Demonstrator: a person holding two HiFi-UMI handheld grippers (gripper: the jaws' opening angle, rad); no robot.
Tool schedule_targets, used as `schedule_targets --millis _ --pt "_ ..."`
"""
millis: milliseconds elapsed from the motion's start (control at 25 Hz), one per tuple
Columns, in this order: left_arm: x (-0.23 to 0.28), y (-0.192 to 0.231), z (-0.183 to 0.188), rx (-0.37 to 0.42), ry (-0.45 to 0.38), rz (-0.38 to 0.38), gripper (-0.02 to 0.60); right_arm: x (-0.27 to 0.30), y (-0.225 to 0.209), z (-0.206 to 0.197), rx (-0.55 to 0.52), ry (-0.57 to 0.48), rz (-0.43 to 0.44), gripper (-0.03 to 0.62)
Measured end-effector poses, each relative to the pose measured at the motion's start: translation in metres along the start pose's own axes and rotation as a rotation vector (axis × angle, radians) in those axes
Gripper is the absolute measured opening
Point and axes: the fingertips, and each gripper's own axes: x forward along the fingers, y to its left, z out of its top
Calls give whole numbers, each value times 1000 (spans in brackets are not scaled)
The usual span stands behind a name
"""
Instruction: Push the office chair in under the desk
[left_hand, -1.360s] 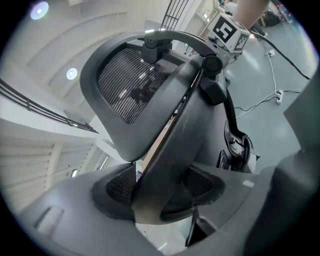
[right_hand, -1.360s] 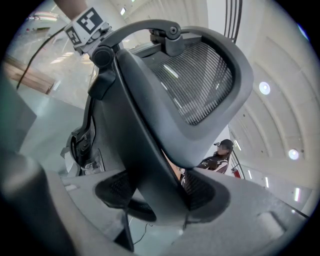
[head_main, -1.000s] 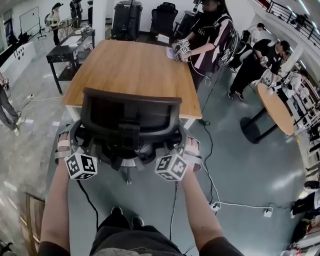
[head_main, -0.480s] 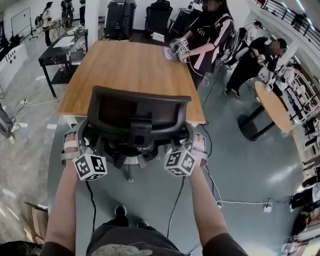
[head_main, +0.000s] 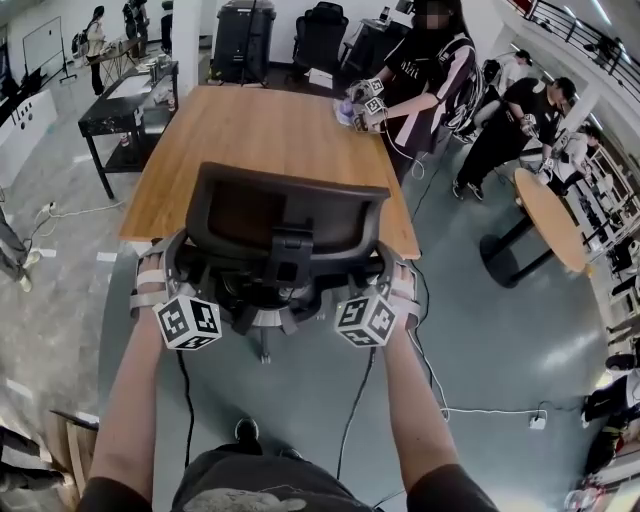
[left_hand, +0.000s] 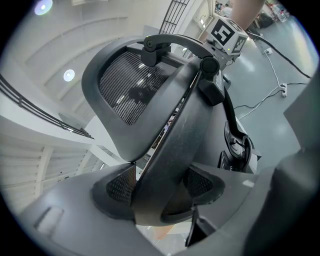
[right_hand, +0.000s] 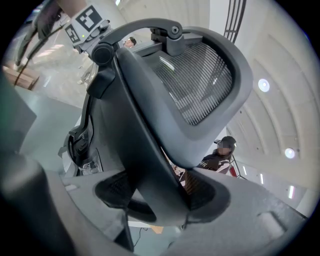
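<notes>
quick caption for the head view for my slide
Left hand-held gripper and right hand-held gripper clamp the office chair by its frame, facing the wooden desk

Three views, all on the chair (head_main: 285, 225)
Your head camera looks steeply down from behind, over the chair back to the desk (head_main: 260, 130). The cameras on your left tongs (left_hand: 160, 192) and right tongs (right_hand: 160, 197) sit low, pressed close, facing up and inward along the frame; all three share the mesh chair back.
</notes>
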Motion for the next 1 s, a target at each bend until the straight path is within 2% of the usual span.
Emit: schedule_targets --millis 1000 --pt "8 -6 0 0 -8 -3 321 2 4 -7 -5 -5 -16 281"
